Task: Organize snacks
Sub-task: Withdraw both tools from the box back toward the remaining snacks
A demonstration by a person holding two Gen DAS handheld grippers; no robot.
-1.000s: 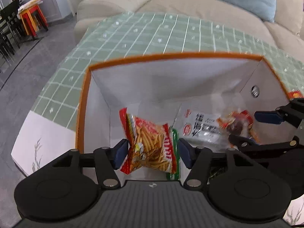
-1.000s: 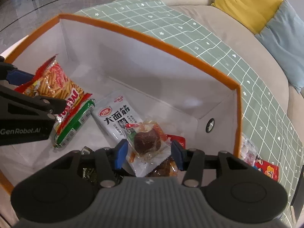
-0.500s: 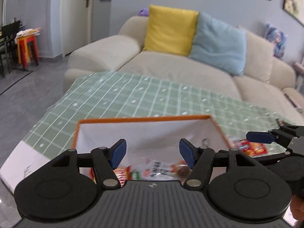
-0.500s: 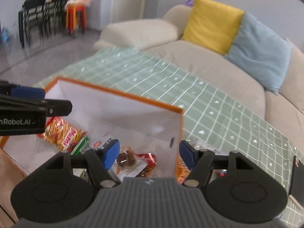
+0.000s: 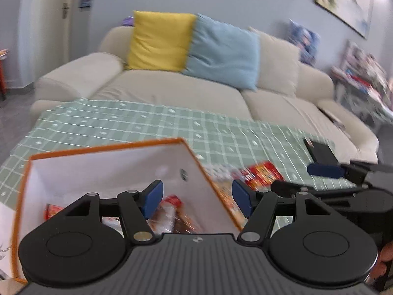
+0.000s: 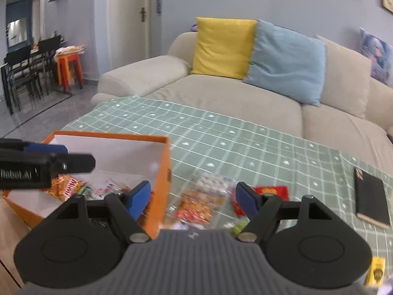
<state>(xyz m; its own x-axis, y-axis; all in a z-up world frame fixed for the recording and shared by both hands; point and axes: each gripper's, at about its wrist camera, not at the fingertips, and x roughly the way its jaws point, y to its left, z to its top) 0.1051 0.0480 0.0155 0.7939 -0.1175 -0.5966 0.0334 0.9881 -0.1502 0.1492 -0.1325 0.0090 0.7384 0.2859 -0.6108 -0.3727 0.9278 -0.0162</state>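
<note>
An orange-rimmed white box (image 5: 103, 169) stands on the green checked tablecloth and holds several snack packets (image 5: 172, 211). It also shows in the right wrist view (image 6: 162, 172), with a stick-snack bag (image 6: 63, 186) inside. My left gripper (image 5: 197, 198) is open and empty above the box's right wall. My right gripper (image 6: 194, 199) is open and empty above loose packets (image 6: 199, 204) on the cloth just right of the box. A red packet (image 6: 270, 191) lies there too; it also shows in the left wrist view (image 5: 260, 174).
A black notebook (image 6: 371, 196) lies on the cloth at the right. A yellow packet (image 6: 374, 272) sits at the near right corner. A beige sofa (image 6: 221, 93) with yellow and blue cushions runs behind the table. Chairs and an orange stool (image 6: 68, 68) stand far left.
Both grippers let go of their packets inside the box, rose out of it and swung right. Both are now open and empty, and the loose snacks beside the box have come into view.
</note>
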